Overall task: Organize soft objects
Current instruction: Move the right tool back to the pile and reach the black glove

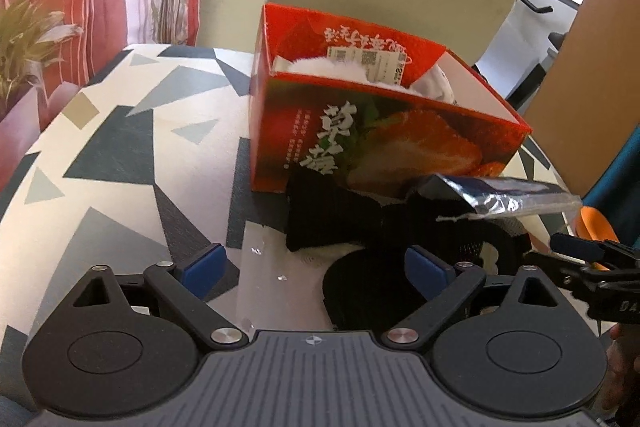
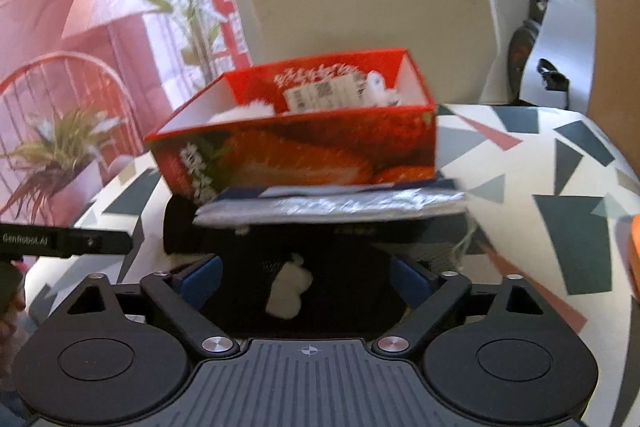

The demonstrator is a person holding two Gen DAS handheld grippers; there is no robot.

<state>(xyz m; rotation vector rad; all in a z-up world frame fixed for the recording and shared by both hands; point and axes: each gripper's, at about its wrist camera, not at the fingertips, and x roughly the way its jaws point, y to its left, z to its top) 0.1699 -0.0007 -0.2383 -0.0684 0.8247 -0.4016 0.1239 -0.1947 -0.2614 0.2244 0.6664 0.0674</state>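
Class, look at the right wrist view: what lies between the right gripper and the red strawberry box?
A black fabric item with a white patch, and above it a silvery foil packet just before the box.

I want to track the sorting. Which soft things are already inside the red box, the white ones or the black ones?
The white fluffy items lie inside the red strawberry box. The black fabric items still lie on the table before it.
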